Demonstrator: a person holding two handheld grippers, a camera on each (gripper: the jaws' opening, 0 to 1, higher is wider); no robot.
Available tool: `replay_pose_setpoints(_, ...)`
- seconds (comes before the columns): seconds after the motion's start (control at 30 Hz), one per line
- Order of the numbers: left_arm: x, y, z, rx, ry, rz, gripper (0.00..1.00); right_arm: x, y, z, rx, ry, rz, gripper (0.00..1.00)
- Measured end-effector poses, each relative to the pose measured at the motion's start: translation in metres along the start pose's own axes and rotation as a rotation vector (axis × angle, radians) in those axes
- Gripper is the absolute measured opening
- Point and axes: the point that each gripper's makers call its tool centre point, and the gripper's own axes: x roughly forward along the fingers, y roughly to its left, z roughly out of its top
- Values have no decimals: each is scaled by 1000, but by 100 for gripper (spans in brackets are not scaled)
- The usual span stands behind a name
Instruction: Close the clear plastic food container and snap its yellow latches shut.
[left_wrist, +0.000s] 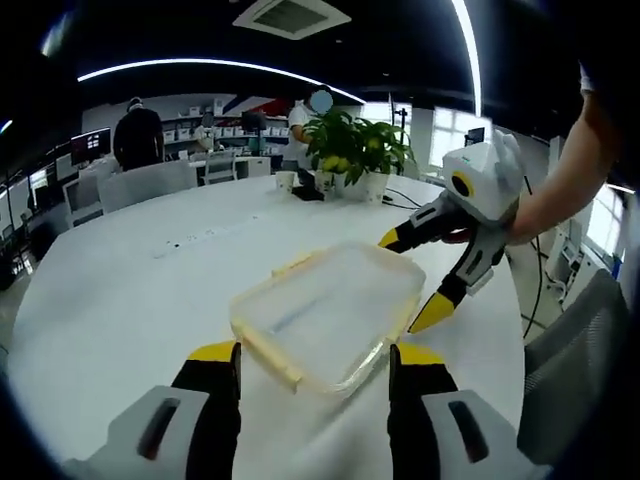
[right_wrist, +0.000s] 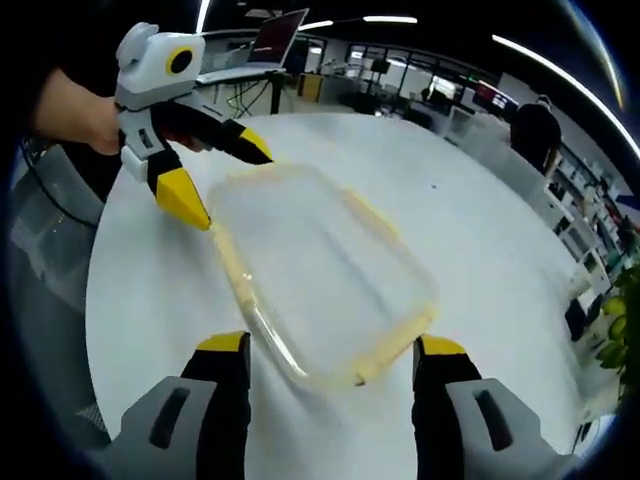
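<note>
A clear plastic container (left_wrist: 330, 305) with its lid lying on top sits on the white table (left_wrist: 120, 290). Yellow latches (left_wrist: 268, 352) run along its edges. My left gripper (left_wrist: 318, 355) stands open just before the container's near edge, with nothing between its jaws. My right gripper (left_wrist: 410, 278) comes in from the right, open, its yellow tips spread at the container's far right corner. In the right gripper view the container (right_wrist: 320, 265) lies straight ahead of the open right gripper (right_wrist: 331, 345). The left gripper (right_wrist: 225, 180) is open at the far left corner, with a latch (right_wrist: 232, 268) along the left side.
A potted plant (left_wrist: 355, 150) and small items stand at the table's far side. Chairs (left_wrist: 145, 182) and people are beyond it. A person's arm (left_wrist: 560, 190) holds the right gripper. The table's edge (right_wrist: 95, 290) runs close on the left.
</note>
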Motion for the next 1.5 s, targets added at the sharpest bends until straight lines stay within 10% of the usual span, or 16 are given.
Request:
replay_pose_setpoints(0.77,6,8,-15,117,41,34,46,3,-4,0,-62,10,-43,54)
replay_pose_setpoints(1.5,-38,59,-37,166,93,76,46,34,33,50,-55,-32,-43,48)
